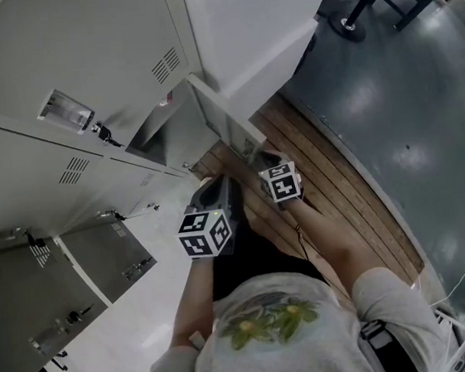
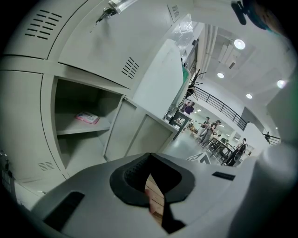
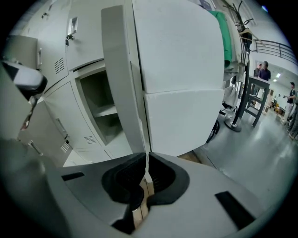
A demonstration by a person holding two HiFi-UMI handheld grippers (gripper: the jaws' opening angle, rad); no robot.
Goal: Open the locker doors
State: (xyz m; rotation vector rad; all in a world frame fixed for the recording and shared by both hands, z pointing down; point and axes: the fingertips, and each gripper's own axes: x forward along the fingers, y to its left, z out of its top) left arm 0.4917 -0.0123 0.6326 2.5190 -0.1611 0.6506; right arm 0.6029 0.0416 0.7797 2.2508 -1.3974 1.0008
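The grey lockers (image 1: 52, 68) fill the left of the head view. One locker door (image 1: 223, 117) stands swung out, and its compartment (image 1: 160, 137) is open. My right gripper (image 1: 255, 152) is at the door's free edge. In the right gripper view the thin door edge (image 3: 139, 116) runs down between the pads, with my right gripper (image 3: 146, 160) shut on it. My left gripper (image 1: 217, 193) hangs just left of it, apart from the door. In the left gripper view my left gripper (image 2: 149, 157) is shut with nothing in it. A pink packet (image 2: 87, 117) lies on the compartment's shelf.
Two more locker doors (image 1: 107, 255) stand open at the lower left. A white panel (image 3: 181, 69) stands right behind the held door. A wooden floor strip (image 1: 341, 185) runs under me, with grey floor (image 1: 413, 119) and a table's legs (image 1: 362, 4) beyond. People (image 2: 212, 130) stand far off.
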